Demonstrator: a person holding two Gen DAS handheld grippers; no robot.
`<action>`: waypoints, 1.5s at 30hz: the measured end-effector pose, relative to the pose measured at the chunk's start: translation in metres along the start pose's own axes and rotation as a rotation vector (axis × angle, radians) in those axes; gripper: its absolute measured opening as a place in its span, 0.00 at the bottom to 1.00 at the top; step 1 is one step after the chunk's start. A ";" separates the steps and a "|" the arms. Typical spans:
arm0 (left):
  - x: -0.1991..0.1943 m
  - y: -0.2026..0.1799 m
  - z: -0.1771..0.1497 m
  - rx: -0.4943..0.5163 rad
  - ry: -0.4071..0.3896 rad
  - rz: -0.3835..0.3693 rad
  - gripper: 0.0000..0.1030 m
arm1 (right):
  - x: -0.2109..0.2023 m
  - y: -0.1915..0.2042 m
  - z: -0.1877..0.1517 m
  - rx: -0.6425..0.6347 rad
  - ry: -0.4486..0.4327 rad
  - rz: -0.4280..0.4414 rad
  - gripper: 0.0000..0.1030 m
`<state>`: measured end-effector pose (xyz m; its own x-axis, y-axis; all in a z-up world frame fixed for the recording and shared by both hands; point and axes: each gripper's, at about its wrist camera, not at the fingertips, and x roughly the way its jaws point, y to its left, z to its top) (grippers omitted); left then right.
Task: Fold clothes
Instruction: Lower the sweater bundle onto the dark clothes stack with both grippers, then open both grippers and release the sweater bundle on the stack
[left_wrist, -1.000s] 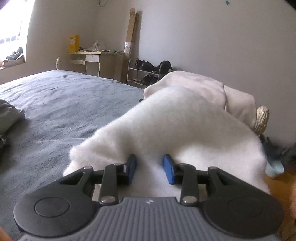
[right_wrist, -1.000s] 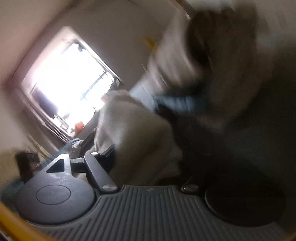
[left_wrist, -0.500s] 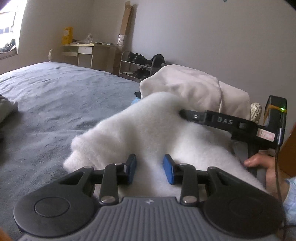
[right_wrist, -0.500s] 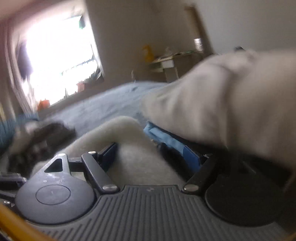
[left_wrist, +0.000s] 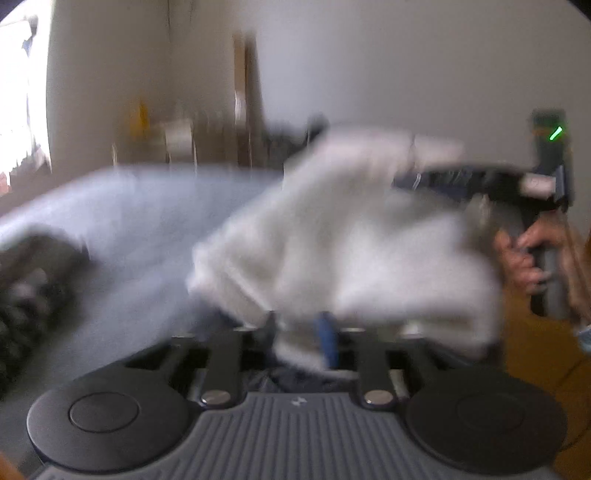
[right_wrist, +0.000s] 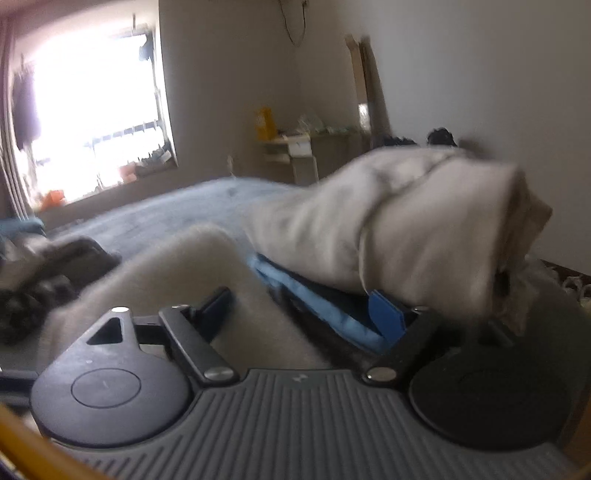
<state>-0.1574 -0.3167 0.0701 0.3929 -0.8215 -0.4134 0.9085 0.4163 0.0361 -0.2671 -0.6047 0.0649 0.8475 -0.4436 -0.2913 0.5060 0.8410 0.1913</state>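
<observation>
Lifted off the bed (left_wrist: 122, 206) now: white fleece (left_wrist: 343, 240), pinched by just-closing left gripper (left_wrist: 299, 332). Right gripper (right_wrist: 306, 310) spread wide, fleece between. Nothing folded yet.

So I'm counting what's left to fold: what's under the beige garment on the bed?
Under the beige garment, the right wrist view shows a blue cloth poking out, with something dark beside it. How far either reaches underneath is covered.
</observation>
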 end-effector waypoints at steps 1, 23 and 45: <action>-0.011 -0.006 0.005 0.012 -0.036 -0.036 0.27 | -0.010 0.002 0.002 -0.023 -0.029 0.053 0.75; -0.060 -0.038 -0.007 -0.155 -0.072 -0.056 0.27 | -0.025 -0.059 -0.029 -0.007 -0.045 0.159 0.77; -0.013 -0.067 -0.008 -0.192 -0.061 0.022 0.36 | -0.066 0.006 -0.021 -0.287 0.013 -0.069 0.78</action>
<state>-0.2245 -0.3306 0.0663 0.4260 -0.8309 -0.3579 0.8579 0.4966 -0.1318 -0.3234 -0.5640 0.0653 0.8093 -0.5007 -0.3070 0.4953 0.8628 -0.1015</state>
